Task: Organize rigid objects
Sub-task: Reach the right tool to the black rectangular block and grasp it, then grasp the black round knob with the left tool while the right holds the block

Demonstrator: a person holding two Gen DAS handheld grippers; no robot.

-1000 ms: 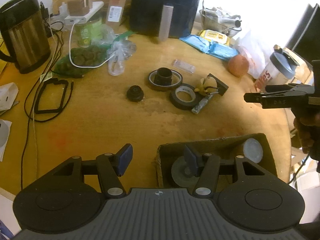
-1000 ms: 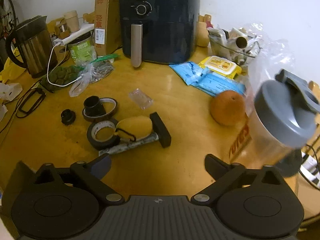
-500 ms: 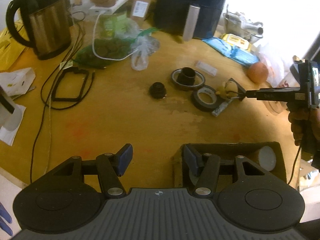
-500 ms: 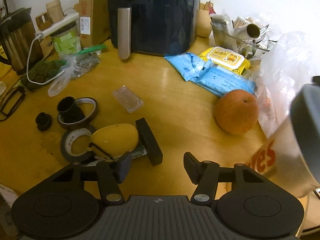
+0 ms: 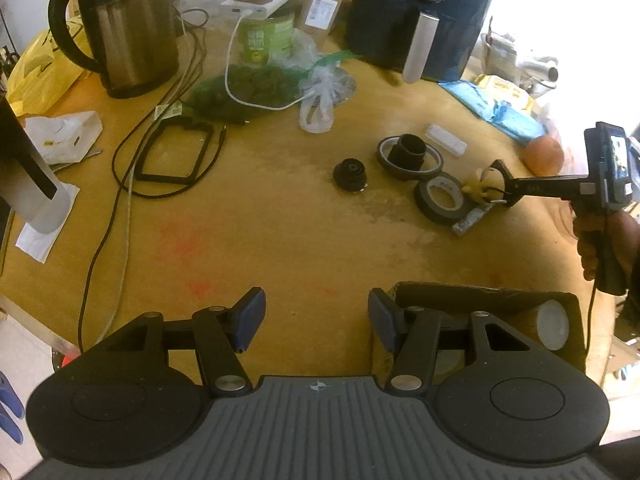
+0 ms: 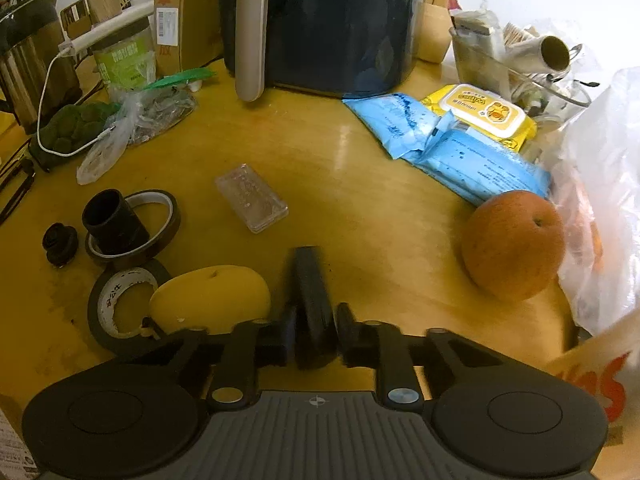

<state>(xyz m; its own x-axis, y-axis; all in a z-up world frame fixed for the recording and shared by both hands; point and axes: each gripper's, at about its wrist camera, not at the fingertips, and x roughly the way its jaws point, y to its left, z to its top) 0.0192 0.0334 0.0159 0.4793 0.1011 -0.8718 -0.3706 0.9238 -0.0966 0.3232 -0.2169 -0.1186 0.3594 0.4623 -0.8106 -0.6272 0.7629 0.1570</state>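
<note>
The right gripper (image 6: 314,330) jaws have just closed on a black block (image 6: 310,280), its near end hidden. The left gripper (image 5: 316,320) jaws stand apart, empty, hiding part of a cardboard box (image 5: 480,294).

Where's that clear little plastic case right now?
In the right wrist view the clear plastic case lies flat mid-table, in front of the air fryer, right of the brown tape ring.

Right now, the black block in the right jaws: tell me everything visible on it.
The black block is a matte, oblong bar, looks like foam or rubber; material unclear. It lies flat on the table, long axis pointing away from the camera. The right gripper has just closed its jaws on the near end. The yellow sponge sits just left of it; whether they touch cannot be told. Its near end is hidden.
</note>
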